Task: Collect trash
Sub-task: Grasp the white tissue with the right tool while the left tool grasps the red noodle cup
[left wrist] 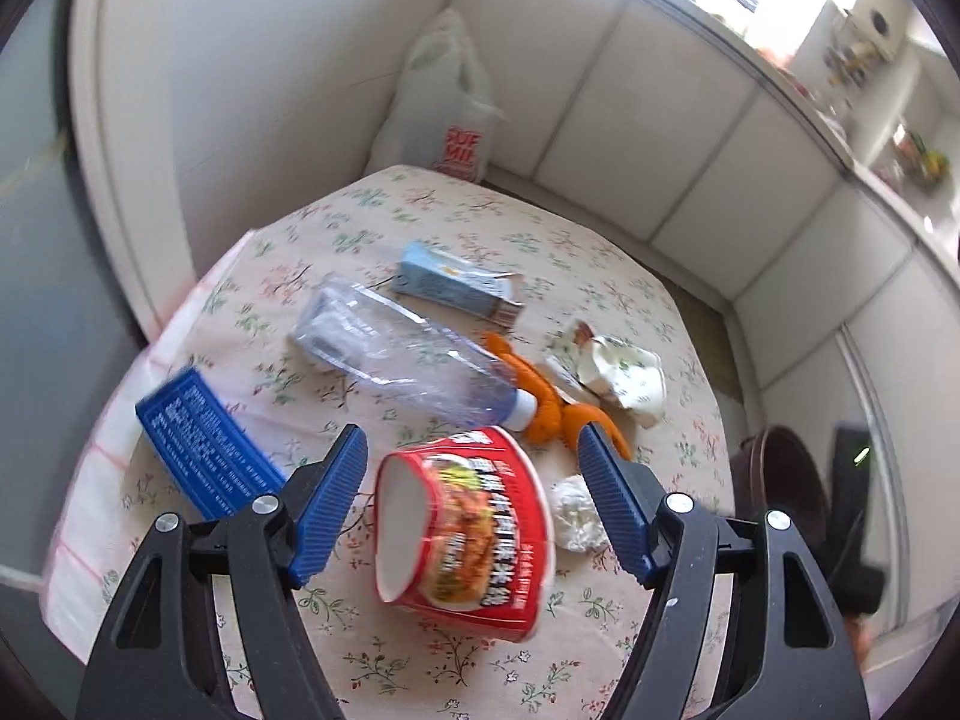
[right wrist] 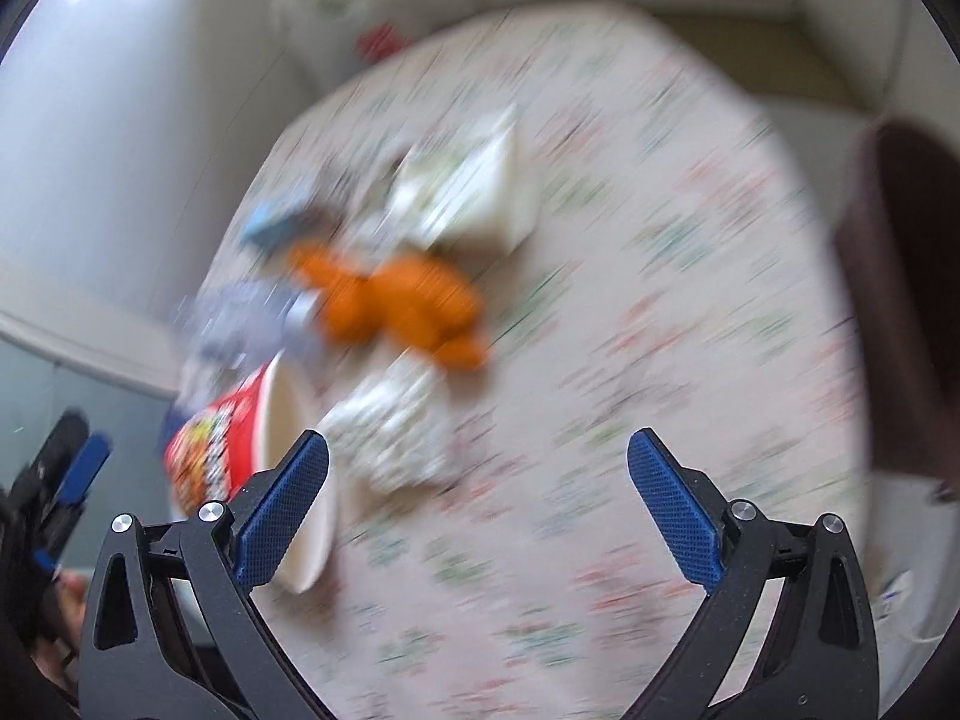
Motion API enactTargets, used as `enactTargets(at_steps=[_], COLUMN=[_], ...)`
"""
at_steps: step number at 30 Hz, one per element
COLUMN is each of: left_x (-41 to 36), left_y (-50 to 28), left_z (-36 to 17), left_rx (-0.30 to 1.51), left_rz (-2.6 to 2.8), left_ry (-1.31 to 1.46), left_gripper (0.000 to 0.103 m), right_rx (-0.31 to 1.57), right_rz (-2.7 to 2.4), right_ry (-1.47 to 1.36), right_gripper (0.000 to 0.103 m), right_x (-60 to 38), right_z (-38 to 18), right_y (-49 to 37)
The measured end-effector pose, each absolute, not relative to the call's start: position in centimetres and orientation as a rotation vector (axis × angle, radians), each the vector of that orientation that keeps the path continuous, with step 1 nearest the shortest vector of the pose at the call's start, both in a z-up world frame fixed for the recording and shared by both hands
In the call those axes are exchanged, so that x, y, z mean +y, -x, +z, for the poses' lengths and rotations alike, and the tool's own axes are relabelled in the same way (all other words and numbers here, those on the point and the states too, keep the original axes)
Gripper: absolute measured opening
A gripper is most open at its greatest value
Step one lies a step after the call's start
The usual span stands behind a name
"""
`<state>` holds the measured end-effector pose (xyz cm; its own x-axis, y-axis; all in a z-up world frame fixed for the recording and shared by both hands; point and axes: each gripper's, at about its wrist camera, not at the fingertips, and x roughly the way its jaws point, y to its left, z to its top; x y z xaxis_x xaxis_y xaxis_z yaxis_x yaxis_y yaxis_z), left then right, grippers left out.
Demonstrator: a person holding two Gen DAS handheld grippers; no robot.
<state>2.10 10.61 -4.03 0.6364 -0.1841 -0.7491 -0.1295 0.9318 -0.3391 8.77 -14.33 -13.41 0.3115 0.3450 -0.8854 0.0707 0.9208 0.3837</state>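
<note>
A red instant-noodle cup [left wrist: 468, 528] lies on its side on the floral tablecloth [left wrist: 420, 204]. My left gripper [left wrist: 473, 443] is open, one finger on either side of the cup with a gap to each pad. Behind the cup lie a clear plastic bottle [left wrist: 408, 354], a light blue carton [left wrist: 456, 285], orange peel [left wrist: 540, 396], a crumpled white wrapper [left wrist: 618, 372] and a tissue ball [left wrist: 576, 510]. The right wrist view is blurred. My right gripper [right wrist: 478, 444] is open and empty over the cloth, with the tissue ball [right wrist: 390, 432] and the cup [right wrist: 222, 456] at its left finger.
A dark blue box [left wrist: 204, 450] lies at the table's left edge. A white plastic bag [left wrist: 444, 102] stands in the far corner against the wall panels. A brown round object [left wrist: 774, 474] stands on the floor beside the table's right edge [right wrist: 828, 324].
</note>
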Motion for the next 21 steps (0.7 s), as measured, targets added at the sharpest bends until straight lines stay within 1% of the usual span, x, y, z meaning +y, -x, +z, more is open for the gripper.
enactTargets(at_steps=[7,14,16,19,20,21], left_x=[11.9,13.8,14.4,14.7,14.6,14.4], left_y=[-1.5,-1.2,-1.2,-1.2,-1.2,-1.3], left_z=[-4.1,-3.8,-3.9,-4.2,-4.3,-4.4], left_rx=[0.882,0.864,0.87,0.883,0.89,0.899], left_rz=[-0.044,-0.001,0.015,0.032,0.031,0.029], left_ry=[0.401,0.437,0.459,0.461,0.456,0.449], left_gripper=[0.071,0.071,0.071,0.071,0.071,0.071], right_rx=[1.314,1.295,1.281,1.239,1.224,1.221], right_rz=[0.217,0.182,0.177,0.165,0.185,0.215], right_ry=[-0.446,-0.409,-0.371,-0.292,-0.267,-0.266], right_gripper=[0.094,0.087,0.082,0.068,0.055,0.036], right_x=[-10.8,-9.3,-8.6,-7.7,-7.1,-6.7], right_z=[-16.3,-17.2,-17.2,-17.1,-17.1,-17.1], right_y=[-9.7,-10.5,-10.4,-10.1,-9.9,-9.9])
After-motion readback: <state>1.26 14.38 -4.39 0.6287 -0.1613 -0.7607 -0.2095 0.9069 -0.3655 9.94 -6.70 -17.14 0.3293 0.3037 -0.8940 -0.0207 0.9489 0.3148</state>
